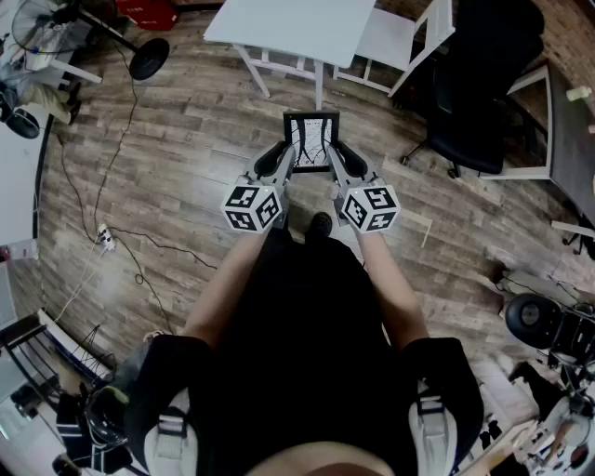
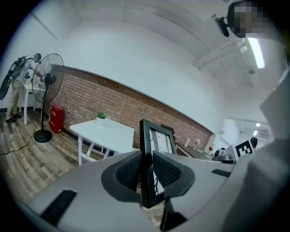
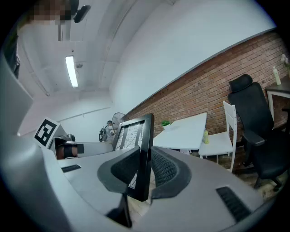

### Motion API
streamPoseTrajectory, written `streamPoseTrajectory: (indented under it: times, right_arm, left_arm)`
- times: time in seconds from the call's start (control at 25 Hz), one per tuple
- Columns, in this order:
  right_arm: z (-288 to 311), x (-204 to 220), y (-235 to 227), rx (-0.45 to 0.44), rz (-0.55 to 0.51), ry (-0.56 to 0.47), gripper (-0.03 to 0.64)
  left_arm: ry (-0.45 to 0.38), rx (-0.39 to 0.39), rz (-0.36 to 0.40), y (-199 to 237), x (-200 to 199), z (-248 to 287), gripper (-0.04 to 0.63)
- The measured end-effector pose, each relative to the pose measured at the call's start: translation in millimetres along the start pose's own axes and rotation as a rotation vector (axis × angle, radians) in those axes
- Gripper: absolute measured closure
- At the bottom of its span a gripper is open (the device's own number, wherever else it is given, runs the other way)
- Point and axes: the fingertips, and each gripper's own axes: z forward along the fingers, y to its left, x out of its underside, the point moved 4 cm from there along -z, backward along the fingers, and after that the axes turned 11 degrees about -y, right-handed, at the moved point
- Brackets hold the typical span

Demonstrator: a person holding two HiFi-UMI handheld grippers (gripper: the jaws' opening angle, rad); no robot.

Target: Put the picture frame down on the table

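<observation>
Here the picture frame [image 1: 311, 141] hangs in the air over the wooden floor [image 1: 186, 186], on the person's side of the white table [image 1: 288, 28] and near its front edge. It touches neither table nor floor. Only the head view shows it whole, a dark rectangle with both claws on it. The left gripper [image 1: 277, 160] is clamped on its left edge and the right gripper [image 1: 346, 160] on its right edge, about halfway up. Each gripper view shows what the head view cannot. In the left gripper view the ribbed pads press the frame [image 2: 156, 149] from both sides, with the table [image 2: 106, 131] beyond it. The right gripper view shows the same pinch on the frame [image 3: 136, 149], the table [image 3: 186, 131] behind. The frame stands upright, its long axis running top to bottom. Its face, a pale sheet with dark line drawing, is turned away from the table and towards the person. The left gripper view alone takes in a standing fan [image 2: 47, 81] to the left of the table. The right gripper view alone shows a black office chair [image 3: 253, 122] to the right of it
</observation>
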Motion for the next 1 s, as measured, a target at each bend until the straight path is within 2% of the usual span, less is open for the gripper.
streamPoseTrajectory:
  times: [0.36, 0.52, 1.0]
  right_arm:
    - [-11.1, 4.2, 1.3, -0.004, 0.0, 0.005, 0.541]
    - [-15.4, 2.2, 4.8, -0.019, 0.004, -0.01, 0.541]
    - [-27.7, -5.8, 14.5, -0.062, -0.001, -0.036, 0.538]
  left_arm:
    - [-0.006, -0.008, 0.004, -8.0, 6.3, -8.6, 0.508]
    - [-0.019, -0.015, 0.031, -12.8, 4.4, -14.6, 0.506]
    - [-0.053, -0.039, 0.038, -22.3, 1.4, -27.8, 0.508]
